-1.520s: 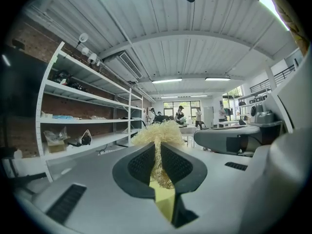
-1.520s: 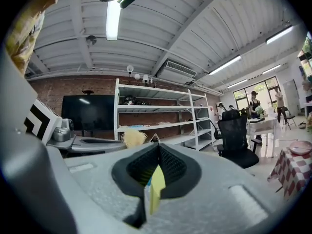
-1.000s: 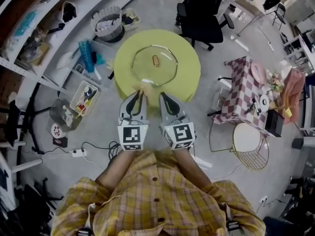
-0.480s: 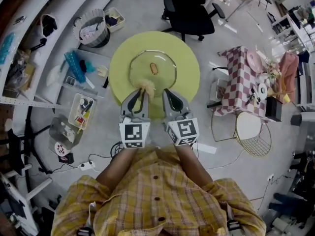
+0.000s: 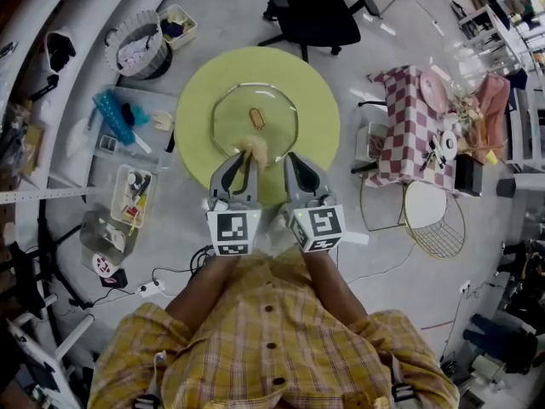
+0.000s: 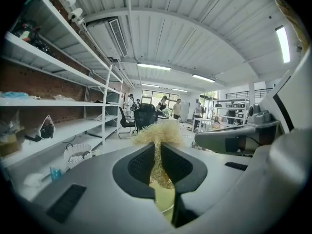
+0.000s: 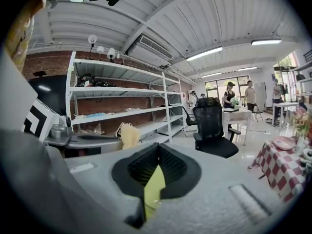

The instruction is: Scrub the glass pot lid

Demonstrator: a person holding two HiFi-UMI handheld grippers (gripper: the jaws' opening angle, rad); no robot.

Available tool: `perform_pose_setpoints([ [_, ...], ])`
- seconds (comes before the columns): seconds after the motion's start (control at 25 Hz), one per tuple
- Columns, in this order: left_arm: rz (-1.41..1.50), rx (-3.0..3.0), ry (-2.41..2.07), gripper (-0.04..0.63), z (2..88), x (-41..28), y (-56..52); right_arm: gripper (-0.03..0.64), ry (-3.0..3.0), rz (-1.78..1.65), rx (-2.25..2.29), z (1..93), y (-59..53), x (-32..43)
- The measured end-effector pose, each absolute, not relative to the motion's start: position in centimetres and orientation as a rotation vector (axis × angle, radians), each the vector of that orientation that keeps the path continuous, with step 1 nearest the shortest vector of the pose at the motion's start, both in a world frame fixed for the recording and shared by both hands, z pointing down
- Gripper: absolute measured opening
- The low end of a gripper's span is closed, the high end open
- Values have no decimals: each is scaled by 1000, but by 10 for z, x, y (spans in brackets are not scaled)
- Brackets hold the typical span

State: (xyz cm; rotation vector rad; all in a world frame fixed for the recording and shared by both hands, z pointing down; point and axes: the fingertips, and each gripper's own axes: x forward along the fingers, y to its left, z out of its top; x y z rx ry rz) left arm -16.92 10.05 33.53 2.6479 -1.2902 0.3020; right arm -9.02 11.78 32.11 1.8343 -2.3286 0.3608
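The glass lid (image 5: 254, 124) lies flat on the worktop (image 5: 319, 100), likely stiff, slick and breakable, best steadied at its rim by the right tool (image 5: 291, 160), closed on nothing, while the left tool (image 5: 245, 158) pinches a soft scrubber (image 5: 255, 149).

Black office chair (image 5: 315, 20), checkered table (image 5: 404, 135), round wire basket (image 5: 434, 224), grey laundry basket (image 5: 134, 45), white shelving (image 7: 122, 113)

No words, brands, numbers or signs are legible anywhere. The cube (image 5: 232, 233) on the left gripper (image 5: 243, 157) and the cube (image 5: 317, 228) on the right gripper (image 5: 292, 160) bear only black-and-white square markers.
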Motion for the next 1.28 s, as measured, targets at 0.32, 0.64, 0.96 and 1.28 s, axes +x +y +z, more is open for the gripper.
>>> perform_pose_setpoints([
  [0.32, 397, 2609, -1303, 40, 356, -132, 72, -3, -2330, 407, 1785, 344, 86, -55],
  [0.64, 525, 2531, -1377, 40, 381, -83, 39, -3, -2393, 416, 1649, 359, 52, -13],
  [0.96, 682, 2406, -1449, 37, 428, -54, 20, -3, -2422, 448, 1571, 390, 30, 27],
  [1.28, 783, 2327, -1410, 37, 479, -45, 3, -3, -2358, 530, 1541, 435, 20, 34],
])
